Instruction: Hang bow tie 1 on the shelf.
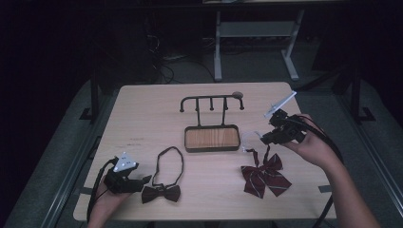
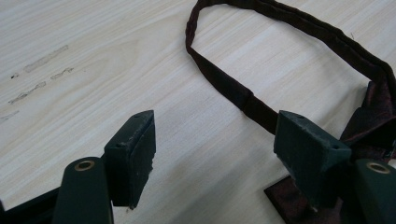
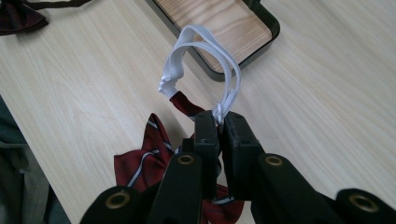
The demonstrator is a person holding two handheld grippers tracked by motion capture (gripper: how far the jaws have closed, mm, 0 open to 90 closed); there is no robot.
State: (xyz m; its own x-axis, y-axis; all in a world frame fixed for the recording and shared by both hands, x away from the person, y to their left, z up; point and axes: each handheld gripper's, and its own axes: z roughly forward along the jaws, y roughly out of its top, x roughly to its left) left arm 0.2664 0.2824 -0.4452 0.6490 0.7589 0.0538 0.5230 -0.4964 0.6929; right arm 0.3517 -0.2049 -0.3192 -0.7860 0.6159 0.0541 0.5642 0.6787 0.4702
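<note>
A red striped bow tie (image 1: 265, 175) lies at the right of the table, its white elastic loop (image 3: 187, 51) lifted off the wood. My right gripper (image 3: 219, 119) is shut on that loop, with the bow (image 3: 144, 158) hanging just below the jaws; the same gripper (image 1: 262, 137) hovers right of the stand. A dark bow tie (image 1: 161, 192) with a dark strap loop (image 2: 224, 84) lies at the front left. My left gripper (image 2: 219, 149) rests beside it, open, with bare wood between the pads and the strap near the right pad (image 2: 308, 149).
A black hook stand (image 1: 211, 99) rises from a wood-lined tray (image 1: 211, 148) at the table's middle; the tray corner (image 3: 261, 42) lies just beyond the white loop. A table frame stands on the floor beyond the far edge.
</note>
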